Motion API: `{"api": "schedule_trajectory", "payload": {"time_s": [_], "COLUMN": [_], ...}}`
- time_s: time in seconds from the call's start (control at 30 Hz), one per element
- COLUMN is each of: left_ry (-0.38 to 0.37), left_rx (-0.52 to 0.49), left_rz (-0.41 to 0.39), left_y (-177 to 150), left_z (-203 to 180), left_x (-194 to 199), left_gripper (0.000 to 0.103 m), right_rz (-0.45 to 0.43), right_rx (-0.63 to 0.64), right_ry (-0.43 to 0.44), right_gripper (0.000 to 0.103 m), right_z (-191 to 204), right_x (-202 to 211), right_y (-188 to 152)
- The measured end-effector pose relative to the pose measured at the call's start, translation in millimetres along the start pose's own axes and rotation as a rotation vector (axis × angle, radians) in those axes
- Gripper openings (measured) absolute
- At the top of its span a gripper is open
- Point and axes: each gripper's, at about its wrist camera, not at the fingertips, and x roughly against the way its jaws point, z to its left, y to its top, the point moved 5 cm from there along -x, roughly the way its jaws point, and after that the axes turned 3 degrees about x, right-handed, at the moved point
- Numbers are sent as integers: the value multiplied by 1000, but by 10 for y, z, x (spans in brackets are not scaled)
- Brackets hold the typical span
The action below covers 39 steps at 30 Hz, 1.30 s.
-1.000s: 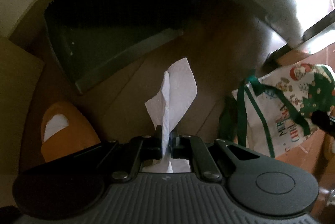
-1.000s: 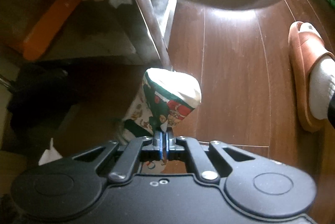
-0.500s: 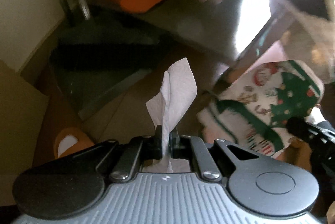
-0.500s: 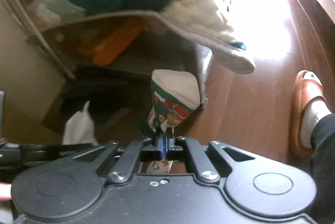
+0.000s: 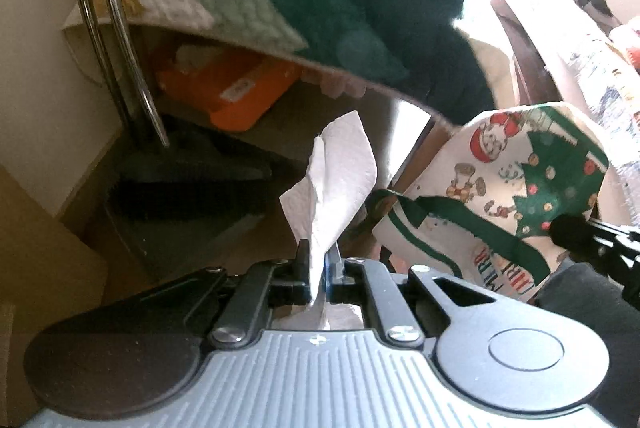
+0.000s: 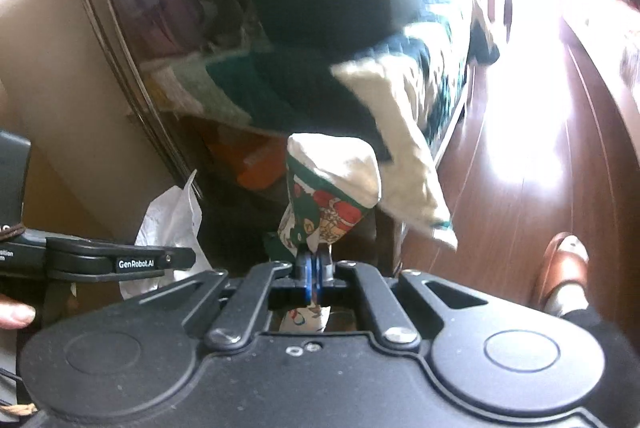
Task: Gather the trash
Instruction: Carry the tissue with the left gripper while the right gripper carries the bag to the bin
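Two items held. My left gripper [image 5: 318,260]: jaws clamped on a crumpled white paper tissue [image 5: 334,184], long axis pointing up and away from me. My right gripper [image 6: 314,260]: jaws pinched on a white cloth bag with green-and-red Christmas print [image 6: 328,196], standing upright, just right of the tissue.

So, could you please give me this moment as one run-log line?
left tongs: shut on tissue | right tongs: shut on bag | both lifted, tissue beside bag, not yet inside
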Motion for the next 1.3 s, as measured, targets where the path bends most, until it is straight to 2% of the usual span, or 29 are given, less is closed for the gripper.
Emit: {"api": "schedule_trajectory", "payload": {"time_s": [0.17,0.37,0.7,1.03,1.3], "left_ry": [-29,-50,-69,-86,-55], "left_rx": [-13,-60,-130,-182,-207], "left_rz": [-58,-169,-328,-425,-500], "left_y": [263,712,1414,2049,2623], "left_z": [-63,-178,-426,-740,-897], "left_x": [280,725,1483,2018,2296], "left_gripper": [6,6,6,6,6], "right_rz": [-65,-156,-341,-501,-594], "right_rx": [61,122,199,251,278], "right_ry": [0,3,11,-47,-94], "right_gripper": [1,1,1,1,1], "right_z": [142,241,341,404,488], "right_x": [242,563,1163,1616,1792], "right_y": [345,790,1575,2314,2932]}}
